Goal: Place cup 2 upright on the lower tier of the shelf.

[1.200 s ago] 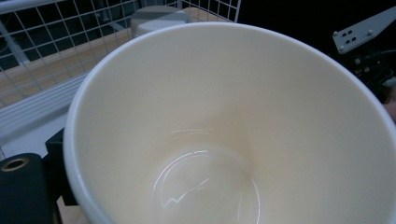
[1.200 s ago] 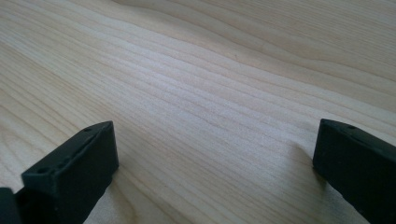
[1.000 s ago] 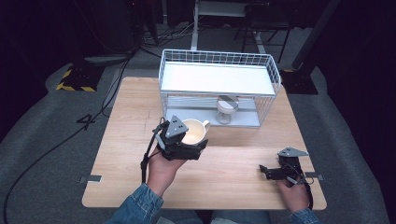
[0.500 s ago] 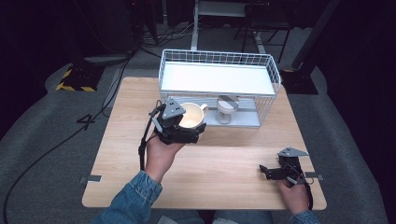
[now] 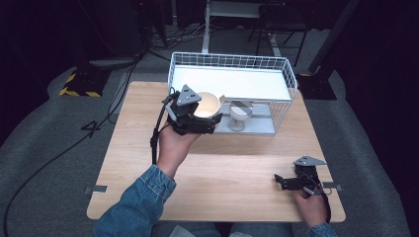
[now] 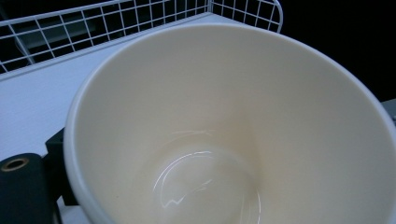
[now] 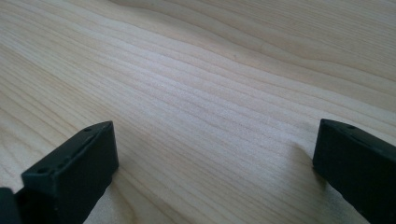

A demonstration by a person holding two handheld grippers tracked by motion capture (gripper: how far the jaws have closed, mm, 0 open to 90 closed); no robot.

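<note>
A cream cup (image 5: 206, 103) is held above the table at the white wire rack's (image 5: 232, 61) front left corner, with my left gripper (image 5: 210, 117) shut on its rim. In the left gripper view the cup's empty glossy inside (image 6: 224, 130) faces the camera, one black jaw shows at the lower left, and the rack's white top shelf (image 6: 32, 93) lies behind. My right gripper (image 5: 284, 181) rests low at the table's front right. Its jaws stand wide apart over bare wood (image 7: 215, 116), holding nothing.
A second pale cup (image 5: 240, 114) stands on the rack's lower shelf, just right of the held cup. The wooden table (image 5: 222, 163) reaches from the rack to the near edge. Dark floor with cables surrounds it.
My left gripper has carried the cream cup away from the person and to the right, up to the rack's front. The right gripper has stayed put.
</note>
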